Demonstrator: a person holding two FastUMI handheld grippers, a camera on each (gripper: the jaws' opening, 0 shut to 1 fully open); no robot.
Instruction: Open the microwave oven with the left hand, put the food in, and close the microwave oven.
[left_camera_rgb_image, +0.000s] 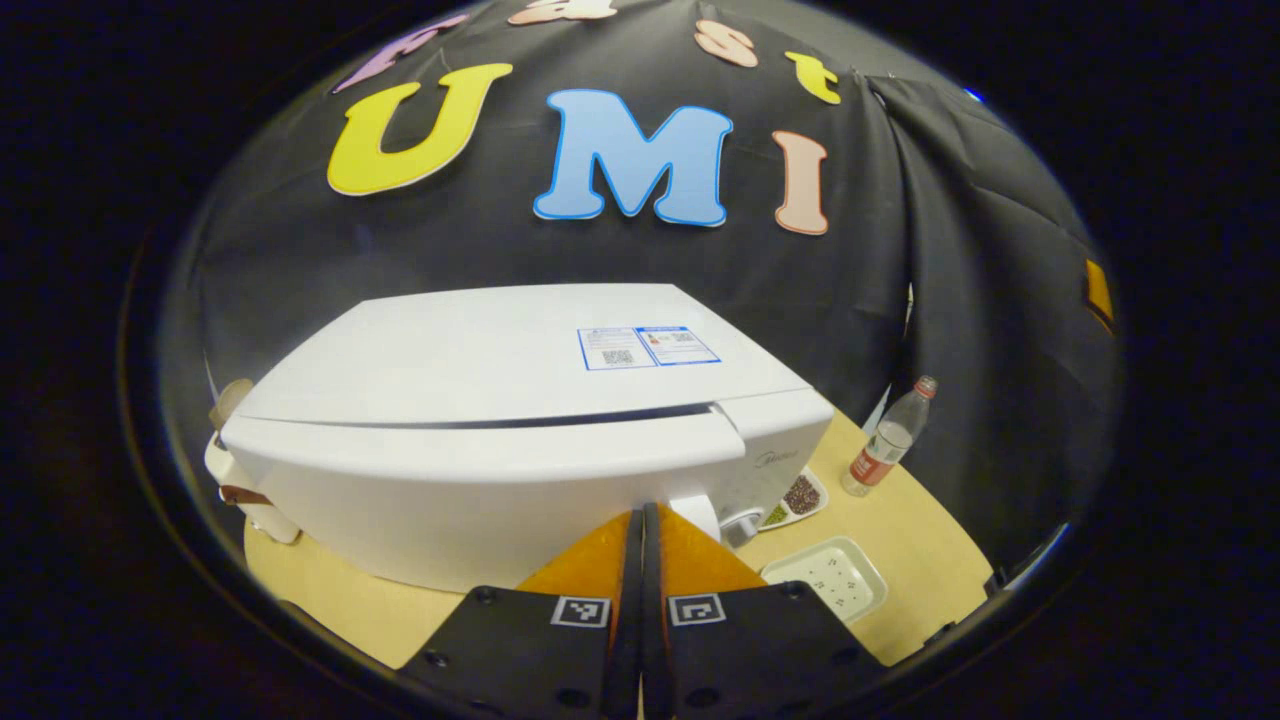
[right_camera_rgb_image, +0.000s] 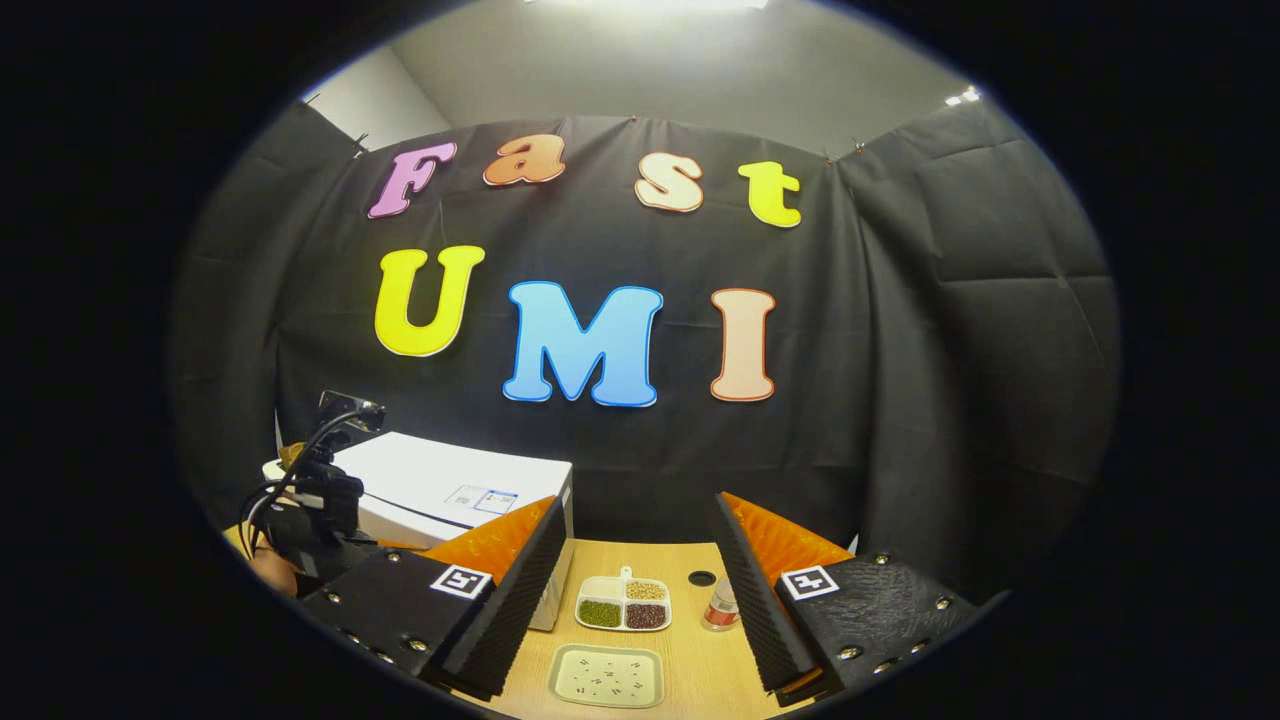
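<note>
Fingers of left gripper (left_camera_rgb_image: 642, 560) pressed together, tips at the microwave oven (left_camera_rgb_image: 520, 440) front, near its right door edge; door closed. Right gripper (right_camera_rgb_image: 635, 580) fingers wide apart, empty, well right of the microwave; divided food dish (right_camera_rgb_image: 625, 604), tray (right_camera_rgb_image: 607, 675) and bottle (right_camera_rgb_image: 720, 605) lie ahead between them.

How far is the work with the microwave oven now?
Nothing looks done yet: the microwave oven door is still closed. In hand: the left gripper, fingers together, sits right at the door's front edge. The right gripper waits open above the divided food tray. Left: opening the door, loading food, closing.
</note>
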